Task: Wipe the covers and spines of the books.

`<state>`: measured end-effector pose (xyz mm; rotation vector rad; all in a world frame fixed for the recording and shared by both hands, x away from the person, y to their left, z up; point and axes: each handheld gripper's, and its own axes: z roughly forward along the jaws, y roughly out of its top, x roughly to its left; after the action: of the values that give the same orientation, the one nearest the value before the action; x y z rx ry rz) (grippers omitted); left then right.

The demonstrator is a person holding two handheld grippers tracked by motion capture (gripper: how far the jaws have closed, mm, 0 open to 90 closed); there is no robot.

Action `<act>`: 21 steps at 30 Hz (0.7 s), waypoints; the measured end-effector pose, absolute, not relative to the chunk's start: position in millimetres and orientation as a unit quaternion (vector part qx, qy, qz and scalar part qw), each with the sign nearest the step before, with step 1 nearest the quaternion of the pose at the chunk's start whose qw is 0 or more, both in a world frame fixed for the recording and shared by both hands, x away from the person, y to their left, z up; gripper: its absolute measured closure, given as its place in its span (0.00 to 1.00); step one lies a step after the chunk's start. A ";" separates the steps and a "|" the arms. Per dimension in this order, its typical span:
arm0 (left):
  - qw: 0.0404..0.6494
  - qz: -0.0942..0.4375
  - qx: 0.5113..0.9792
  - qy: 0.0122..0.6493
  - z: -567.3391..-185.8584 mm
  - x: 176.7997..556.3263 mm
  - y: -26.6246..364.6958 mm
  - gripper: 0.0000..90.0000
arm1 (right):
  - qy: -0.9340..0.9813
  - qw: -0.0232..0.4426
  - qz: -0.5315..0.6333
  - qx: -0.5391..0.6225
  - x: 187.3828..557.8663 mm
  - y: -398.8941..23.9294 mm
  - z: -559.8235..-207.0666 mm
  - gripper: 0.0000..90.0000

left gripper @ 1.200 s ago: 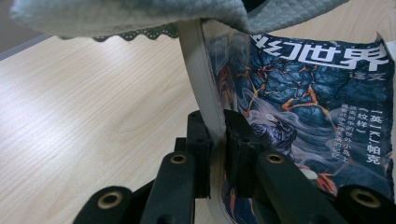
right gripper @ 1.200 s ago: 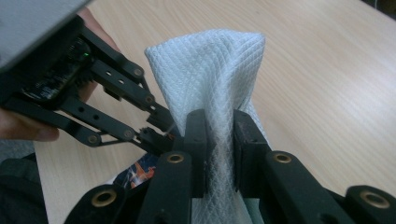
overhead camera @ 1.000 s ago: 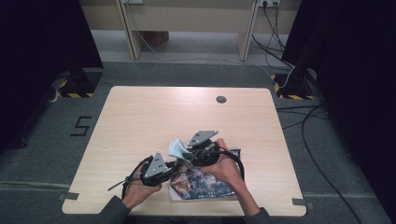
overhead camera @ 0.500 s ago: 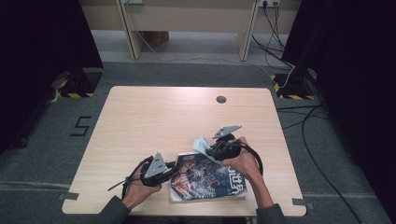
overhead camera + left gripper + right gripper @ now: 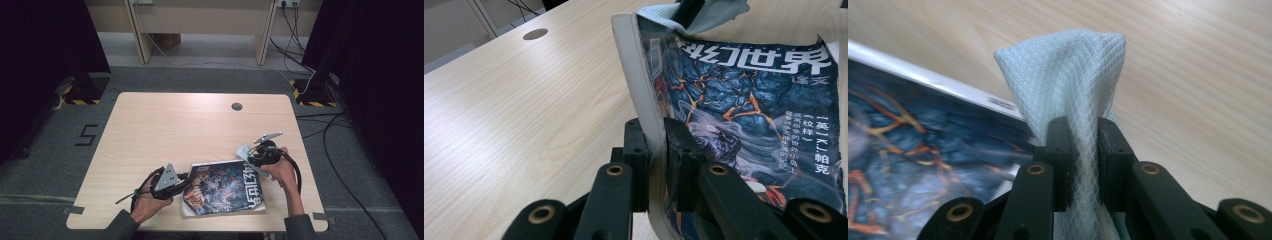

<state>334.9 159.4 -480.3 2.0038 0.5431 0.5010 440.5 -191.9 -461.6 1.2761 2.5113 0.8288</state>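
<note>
Table (image 5: 165, 130): light wood-grain top with rounded corners, standing on the grey carpet.
Cable hole (image 5: 237, 106): small dark round grommet sitting near the far edge of the table, right of centre; also showing in the left gripper view (image 5: 535, 34).
Floor (image 5: 350, 200): grey carpet lying on all sides of the table.
Floor marking (image 5: 88, 135): dark "5" figure lying on the carpet just left of the table.
Hazard tape (image 5: 75, 101): yellow-and-black strips showing at the far left, and at the far right (image 5: 312, 104).
Cables (image 5: 295, 30): black leads trailing across the floor at the far right.
Bench (image 5: 200, 20): pale wooden frame standing beyond the table, its legs resting on the floor.
</note>
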 end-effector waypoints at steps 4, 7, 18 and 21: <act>0.484 0.204 0.821 0.224 -480.4 335.3 159.7 0.90 | 0.839 0.101 0.274 0.459 446.5 -205.9 -470.0 0.87; 0.482 0.205 0.822 0.222 -479.7 334.6 159.5 0.90 | 0.832 0.101 0.274 0.471 447.7 -213.3 -473.4 0.87; 0.483 0.203 0.822 0.224 -480.0 335.6 160.3 0.90 | 0.843 0.093 0.289 0.443 442.6 -200.1 -466.9 0.87; 0.482 0.202 0.822 0.225 -480.0 336.4 161.0 0.90 | 0.853 0.093 0.294 0.421 439.3 -186.6 -460.0 0.87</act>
<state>336.4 161.0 -480.0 2.0050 0.5497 0.4931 439.3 -186.6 -460.0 1.2494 2.5321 0.8725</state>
